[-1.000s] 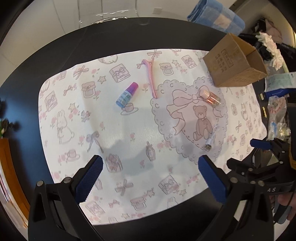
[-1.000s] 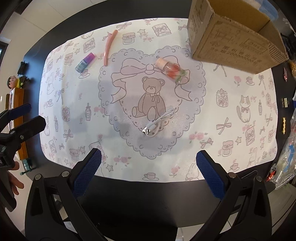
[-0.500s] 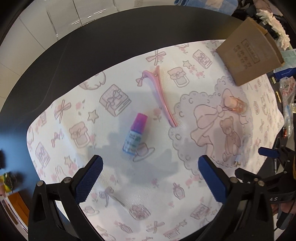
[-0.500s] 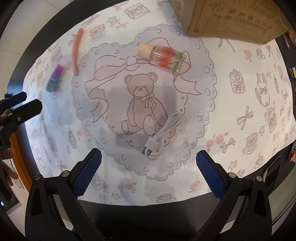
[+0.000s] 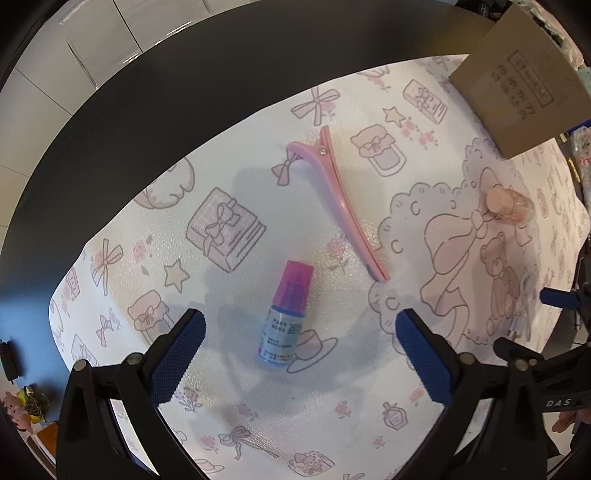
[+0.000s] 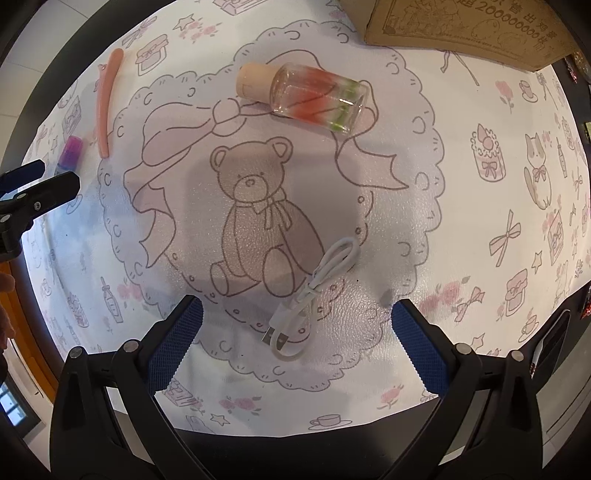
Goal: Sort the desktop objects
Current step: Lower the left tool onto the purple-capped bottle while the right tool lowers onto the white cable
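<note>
A small blue bottle with a purple cap [image 5: 286, 317] lies on the patterned mat, between the open fingers of my left gripper [image 5: 299, 347], which hovers just above it. A pink hair clip [image 5: 341, 199] lies beyond it. A coiled white USB cable [image 6: 314, 291] lies on the mat's heart print, between the open fingers of my right gripper [image 6: 295, 345]. A clear glass bottle with a beige cap [image 6: 306, 94] lies further off. The cardboard box [image 6: 469, 29] stands at the back right.
The pink-and-white mat [image 5: 207, 266] covers a black table [image 5: 147, 103]. The left gripper shows at the left edge of the right wrist view [image 6: 26, 192]. Small packets lie past the mat's right edge [image 5: 580, 162].
Both grippers have moved forward and lower. The small blue bottle now sits between the left fingers, the cable between the right fingers. Both stayed open.
</note>
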{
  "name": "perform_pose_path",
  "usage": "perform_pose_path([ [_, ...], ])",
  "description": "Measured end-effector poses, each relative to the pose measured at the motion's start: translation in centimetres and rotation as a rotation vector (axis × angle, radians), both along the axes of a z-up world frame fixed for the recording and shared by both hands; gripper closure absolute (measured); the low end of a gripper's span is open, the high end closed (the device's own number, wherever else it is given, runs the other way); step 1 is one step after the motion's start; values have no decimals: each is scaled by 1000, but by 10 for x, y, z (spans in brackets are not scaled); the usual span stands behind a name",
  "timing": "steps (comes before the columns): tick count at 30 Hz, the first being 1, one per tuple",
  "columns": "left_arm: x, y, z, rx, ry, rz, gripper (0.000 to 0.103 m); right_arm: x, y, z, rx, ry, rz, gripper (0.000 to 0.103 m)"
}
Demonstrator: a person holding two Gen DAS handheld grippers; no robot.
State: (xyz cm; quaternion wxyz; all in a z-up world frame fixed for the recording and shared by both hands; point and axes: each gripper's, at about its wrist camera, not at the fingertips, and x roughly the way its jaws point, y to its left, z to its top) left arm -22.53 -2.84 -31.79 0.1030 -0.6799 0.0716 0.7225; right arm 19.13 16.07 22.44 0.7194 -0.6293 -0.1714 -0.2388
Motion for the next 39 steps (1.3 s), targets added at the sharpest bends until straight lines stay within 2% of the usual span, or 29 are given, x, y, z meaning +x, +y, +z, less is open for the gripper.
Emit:
perform_pose_path([
  [6,4,2,-1,-15,16,-3,0,6,-3,0,-8,-7,16,8],
  [11,10,6,-5,-16,19,-22,0,7,-5,-2,-8,-9,38,10],
  [18,16,17,-7,-34,37,-71,1,6,-9,-6,-16,-26,70,24],
  [23,17,21,-9,-52,48,-85,12,8,-10,-9,-22,-27,87,28],
  [25,17,23,-9,-52,55,-88,13,9,-10,-11,-24,-26,98,34],
  [27,17,24,-7,-49,63,-92,20,9,-10,-15,-31,-26,105,42],
  [29,18,26,-4,-46,73,-100,32,10,-9,-19,-37,-25,112,50],
  [30,18,27,-3,-45,77,-103,35,11,-9,-21,-39,-26,113,55],
  [32,20,30,0,-44,83,-109,47,12,-8,-25,-45,-27,114,67],
  [33,20,31,1,-43,85,-110,50,13,-8,-27,-50,-30,116,82],
  [35,21,33,3,-42,90,-109,70,15,-7,-29,-55,-31,120,84],
  [37,21,34,5,-39,90,-100,84,17,-7,-31,-56,-27,124,85],
  [39,21,33,5,-10,79,-79,84,19,-7,-33,-61,-23,126,85],
])
